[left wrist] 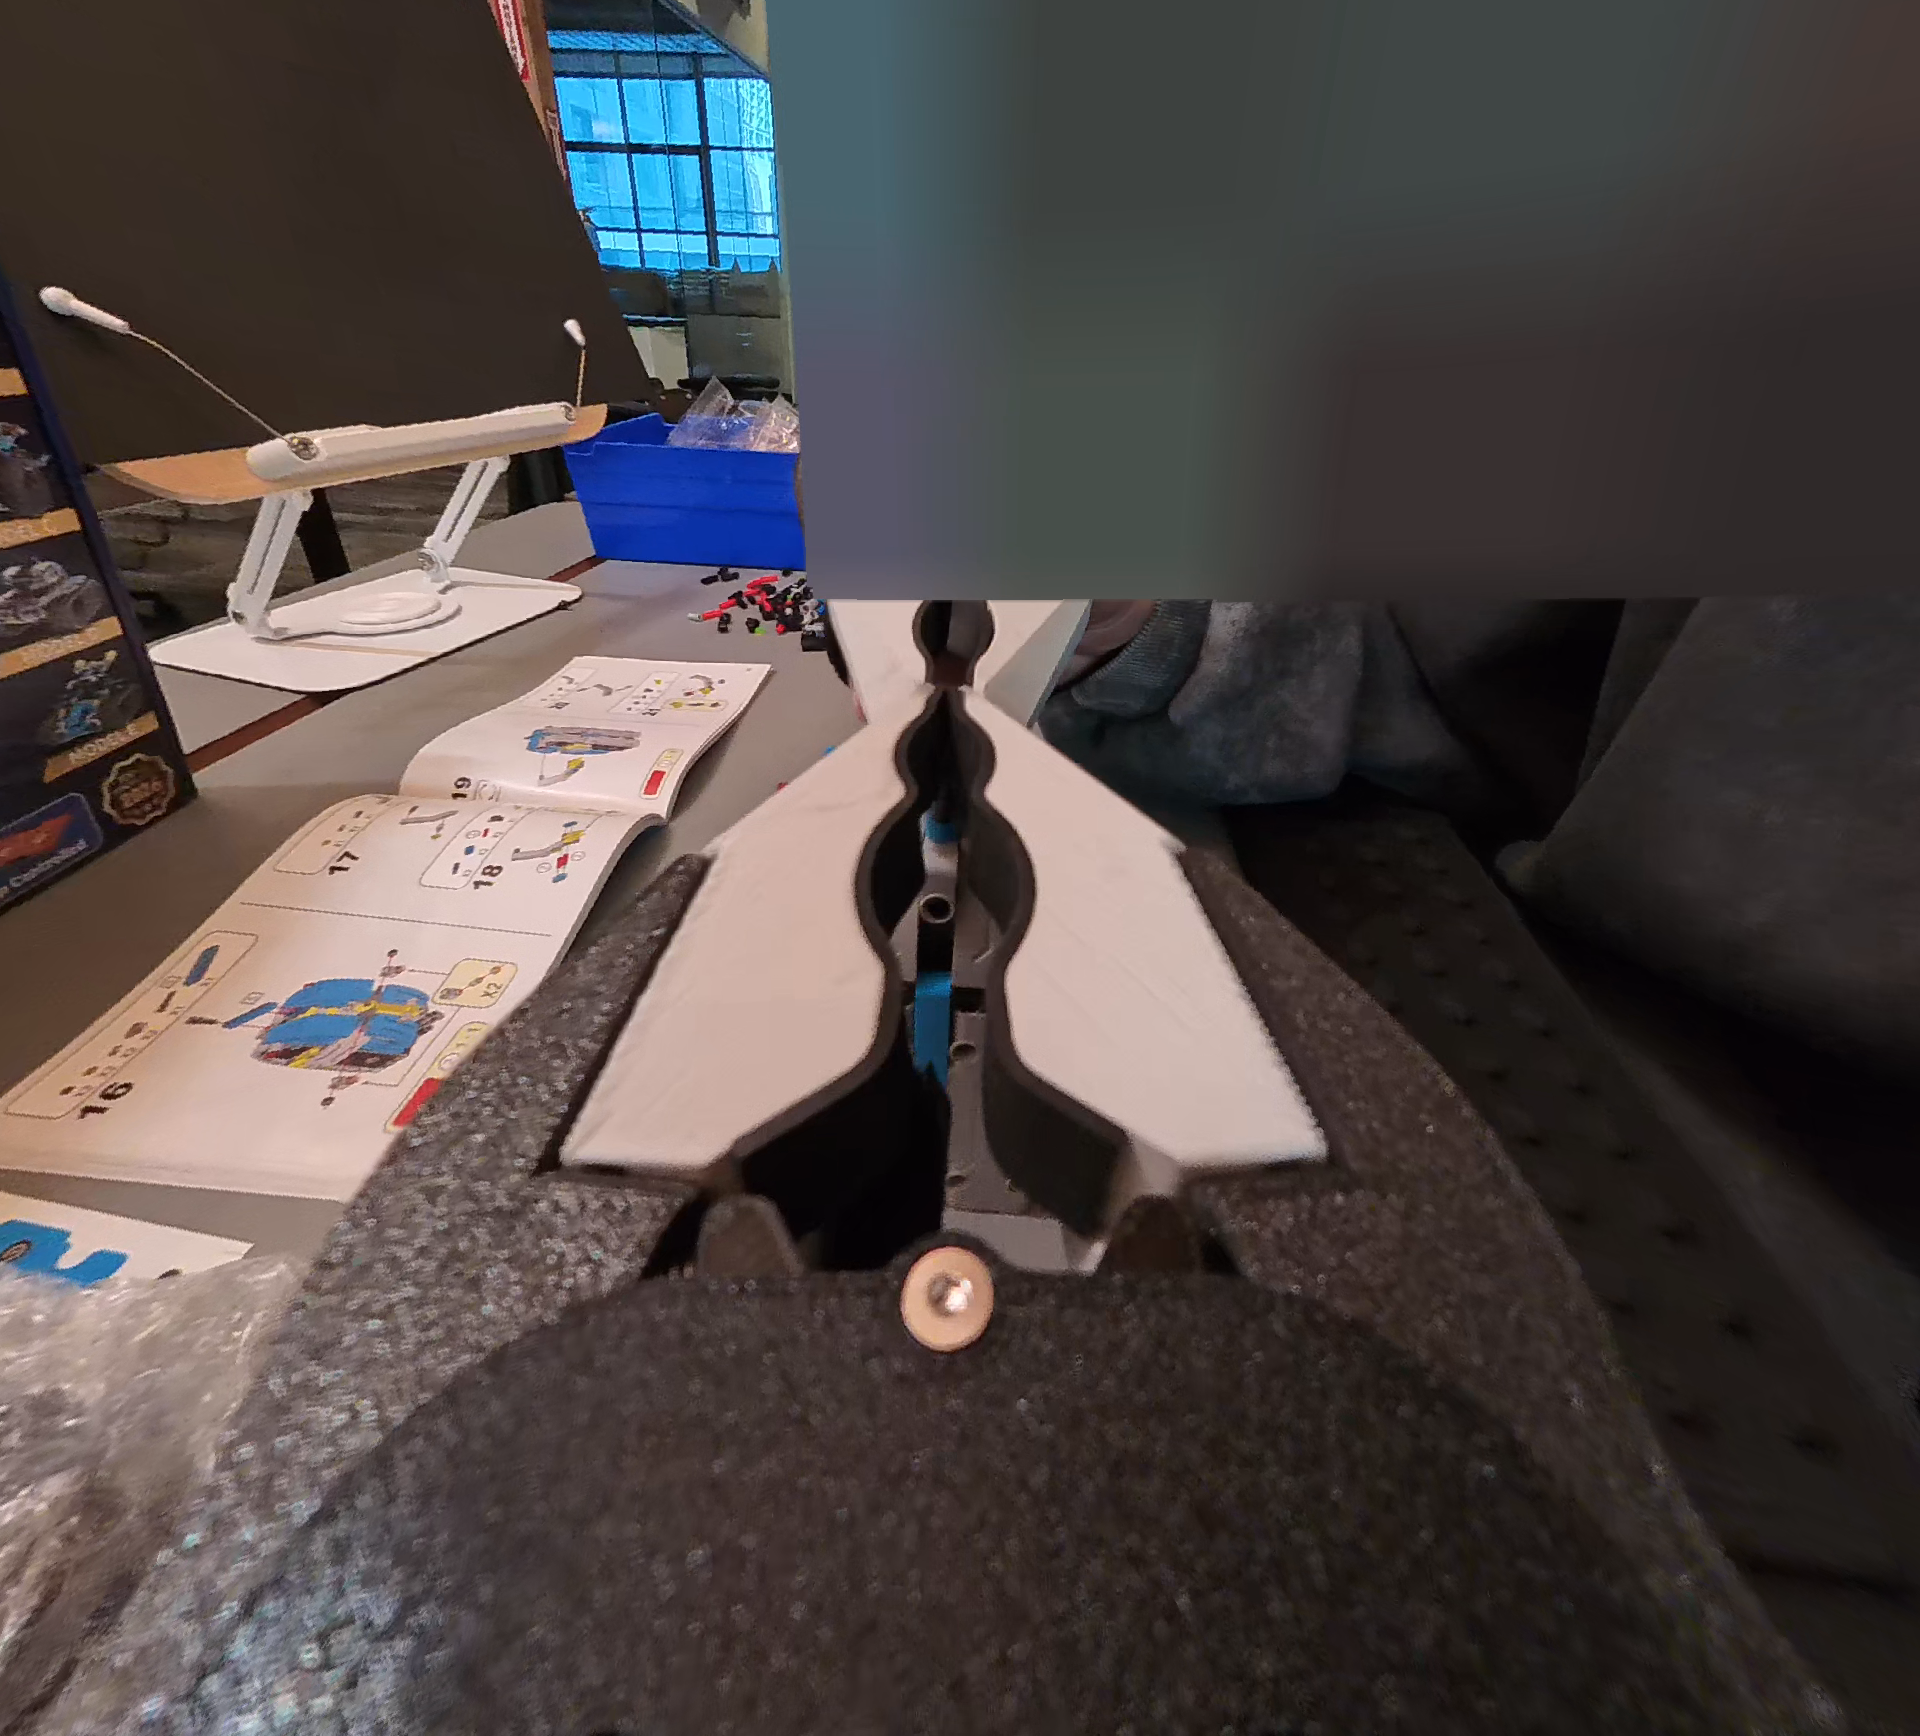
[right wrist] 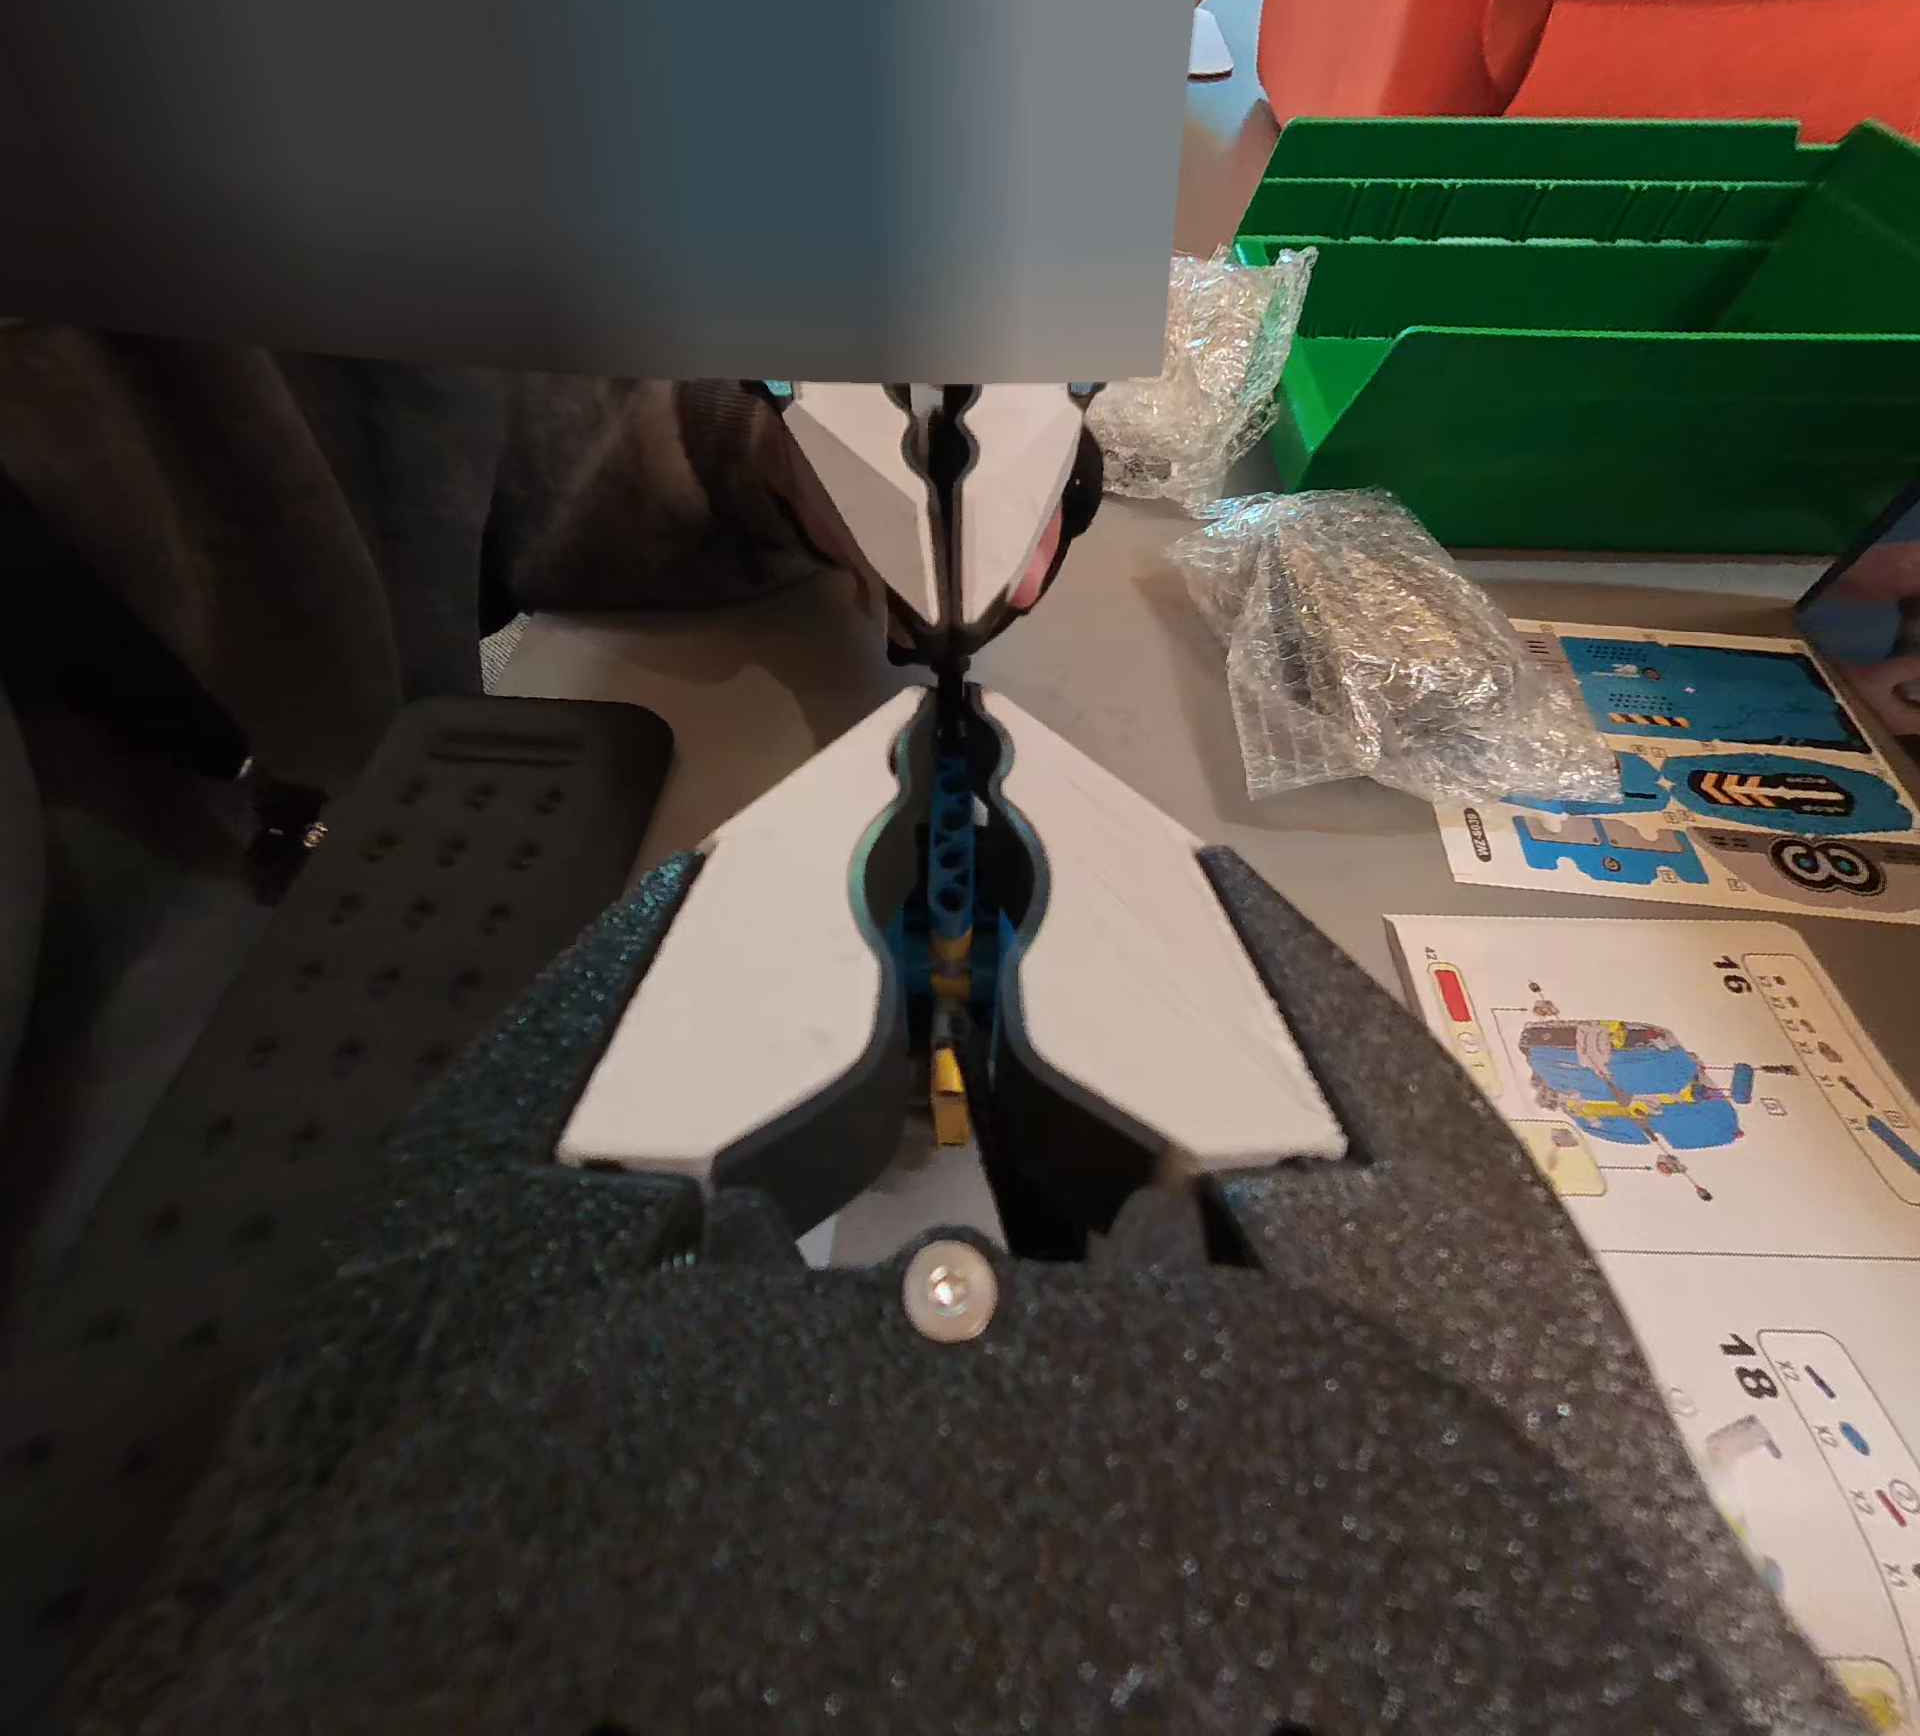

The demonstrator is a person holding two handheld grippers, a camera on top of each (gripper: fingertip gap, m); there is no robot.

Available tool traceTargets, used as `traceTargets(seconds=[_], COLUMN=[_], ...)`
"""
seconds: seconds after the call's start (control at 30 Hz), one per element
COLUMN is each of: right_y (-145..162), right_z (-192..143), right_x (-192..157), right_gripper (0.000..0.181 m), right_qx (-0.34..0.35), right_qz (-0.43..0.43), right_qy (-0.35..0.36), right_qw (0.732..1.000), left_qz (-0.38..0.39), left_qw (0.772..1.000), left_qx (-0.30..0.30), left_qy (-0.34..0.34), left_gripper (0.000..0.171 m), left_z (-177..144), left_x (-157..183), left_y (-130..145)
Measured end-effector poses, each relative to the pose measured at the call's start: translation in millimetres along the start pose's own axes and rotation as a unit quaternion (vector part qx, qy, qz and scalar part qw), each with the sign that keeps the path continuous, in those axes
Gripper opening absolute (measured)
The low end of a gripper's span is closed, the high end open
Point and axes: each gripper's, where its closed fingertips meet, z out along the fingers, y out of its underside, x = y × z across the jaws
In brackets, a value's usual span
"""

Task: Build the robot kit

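Note:
In the left wrist view my left gripper is shut on a grey and blue building-block piece that runs back between its white fingers. The right gripper faces it tip to tip, almost touching. In the right wrist view my right gripper is shut on a blue and yellow building-block piece. The left gripper meets it head-on there. Both are held above the grey table's near edge. I cannot tell whether the two pieces are joined.
An open instruction booklet lies left, with a white book stand, a blue bin and loose small pieces behind. A green bin, bubble-wrap bags and a sticker sheet lie right. A person's sleeve is close. My left and right fingertips are right by each other.

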Motion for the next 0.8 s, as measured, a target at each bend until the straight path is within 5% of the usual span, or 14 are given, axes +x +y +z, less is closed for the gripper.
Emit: traceTargets(seconds=[0.8], right_y=[-7.4], right_z=[-4.2], right_x=[1.4], right_gripper=[0.006], right_qx=[0.010], right_qz=[0.064], right_qy=[-0.002], right_qw=[0.998], left_qz=[-0.006], left_qw=[1.000], left_qx=[0.005], left_qy=[0.004], left_gripper=[0.000], left_z=[1.1], left_x=[-1.6], left_y=[0.3])
